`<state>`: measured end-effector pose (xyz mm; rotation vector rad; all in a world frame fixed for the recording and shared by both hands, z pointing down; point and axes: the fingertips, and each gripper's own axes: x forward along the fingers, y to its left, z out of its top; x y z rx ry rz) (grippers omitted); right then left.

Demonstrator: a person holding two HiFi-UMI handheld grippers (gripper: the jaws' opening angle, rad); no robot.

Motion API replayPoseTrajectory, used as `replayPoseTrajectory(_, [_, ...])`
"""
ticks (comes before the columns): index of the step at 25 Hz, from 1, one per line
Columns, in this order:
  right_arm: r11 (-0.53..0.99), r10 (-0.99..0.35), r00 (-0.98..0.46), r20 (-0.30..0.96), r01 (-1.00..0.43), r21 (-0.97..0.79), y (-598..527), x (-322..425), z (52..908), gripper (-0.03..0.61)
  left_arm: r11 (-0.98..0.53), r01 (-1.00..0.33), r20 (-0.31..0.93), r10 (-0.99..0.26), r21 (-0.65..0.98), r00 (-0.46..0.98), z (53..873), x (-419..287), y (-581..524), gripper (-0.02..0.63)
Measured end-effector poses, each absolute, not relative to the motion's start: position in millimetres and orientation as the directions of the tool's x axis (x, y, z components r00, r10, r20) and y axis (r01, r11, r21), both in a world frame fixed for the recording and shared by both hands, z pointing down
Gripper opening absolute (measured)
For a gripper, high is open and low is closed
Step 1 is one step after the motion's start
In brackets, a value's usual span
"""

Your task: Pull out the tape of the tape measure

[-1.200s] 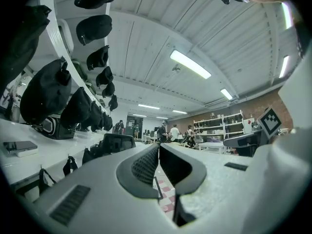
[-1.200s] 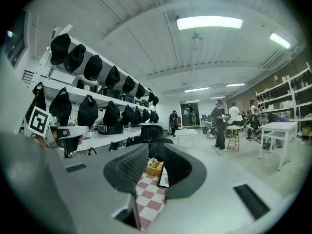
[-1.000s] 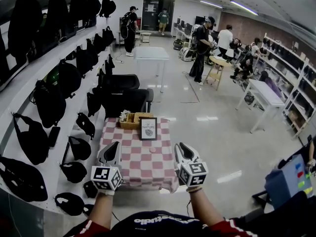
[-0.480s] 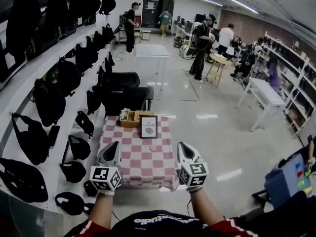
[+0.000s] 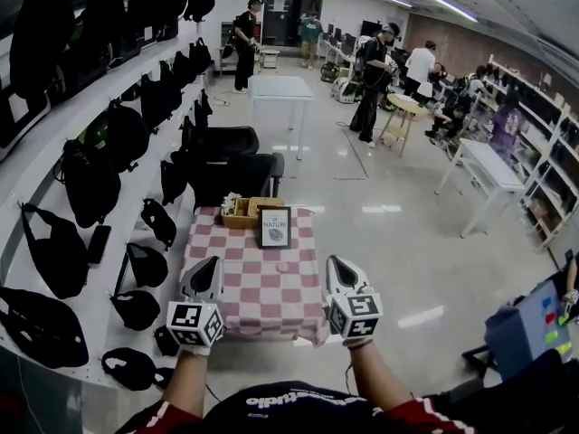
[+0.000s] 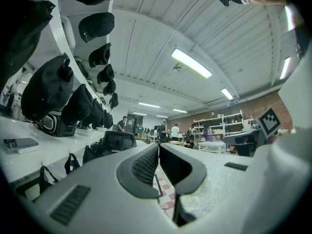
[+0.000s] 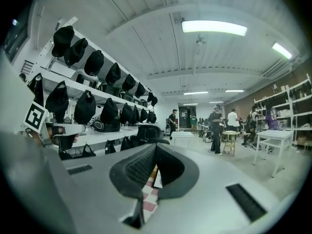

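1. While both hands hovered side by side above the near edge of the table, the right gripper (image 5: 336, 263), a grey two-jaw tool with a marker cube at its back, had just been closing its jaws. Its own view showed the ribbed black pads clenched together at the tips with nothing between them.
2. To its left, the left gripper (image 5: 208, 264), of the same make, was also clenched, with its pads meeting at the tips and nothing held.
3. Below and just beyond both tools stood a small table (image 5: 242, 289) draped in pink-and-white checked cloth. Neither gripper touched it.
4. On that cloth, between the two grippers and a little farther off, lay a small round pale object (image 5: 282, 266). It was too small to tell whether it was the tape measure.
5. Just beyond it, a black-framed picture (image 5: 274, 227) with a white card stood upright, and a shallow wooden tray (image 5: 241, 213) sat beside it on the left at the table's far edge.
6. Past the table stood black office chairs (image 5: 226, 172).
7. Along the left wall, white wall shelves (image 5: 36, 156) carried rows of black bags (image 5: 86, 183).
8. Far across the shiny floor were a white table (image 5: 276, 89) and several standing people (image 5: 373, 70).
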<state>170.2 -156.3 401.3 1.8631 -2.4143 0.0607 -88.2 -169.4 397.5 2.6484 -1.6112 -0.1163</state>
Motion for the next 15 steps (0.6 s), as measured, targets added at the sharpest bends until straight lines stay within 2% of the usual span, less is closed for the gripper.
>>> replayPoseTrajectory(15, [0.263, -0.959, -0.262, 0.108, -0.965, -0.002, -152.7, 172.2, 407.7, -0.006, -0.458, -0.887, -0.054, -0.889, 0.058, 0.455, 396.2, -84.2, -166.2, 0.006])
